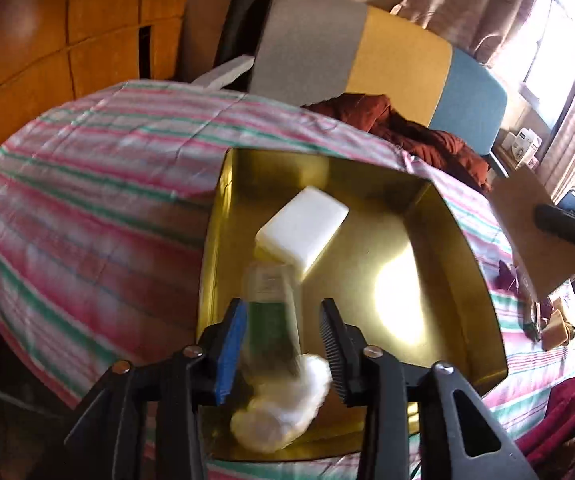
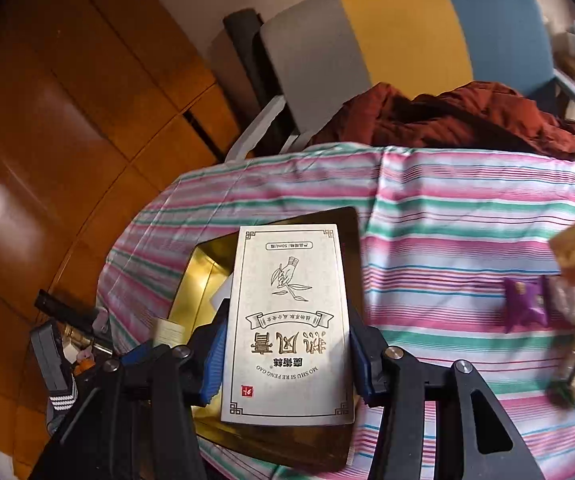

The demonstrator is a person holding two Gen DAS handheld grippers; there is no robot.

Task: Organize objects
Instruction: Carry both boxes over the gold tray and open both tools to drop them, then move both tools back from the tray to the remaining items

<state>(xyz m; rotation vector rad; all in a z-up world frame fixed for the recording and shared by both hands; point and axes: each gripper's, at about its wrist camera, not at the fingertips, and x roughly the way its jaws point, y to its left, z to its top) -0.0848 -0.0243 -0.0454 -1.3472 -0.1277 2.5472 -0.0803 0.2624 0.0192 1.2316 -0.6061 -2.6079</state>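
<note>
A gold box (image 1: 439, 216) lies open on the striped tablecloth. Inside it are a white block (image 1: 302, 229), a clear bottle with a green label (image 1: 272, 312) and a white cotton wad (image 1: 283, 404). My left gripper (image 1: 281, 350) hangs over the box with jaws apart; the bottle lies blurred between them, touching the left blue pad. My right gripper (image 2: 287, 352) is shut on a white printed carton (image 2: 289, 320), held over the gold box (image 2: 201, 276).
Snack packets, one purple (image 2: 525, 306), lie on the cloth at the right. A grey, yellow and blue chair (image 2: 407, 28) with a red garment (image 2: 447, 116) stands behind the table. Wooden cabinets are at the left.
</note>
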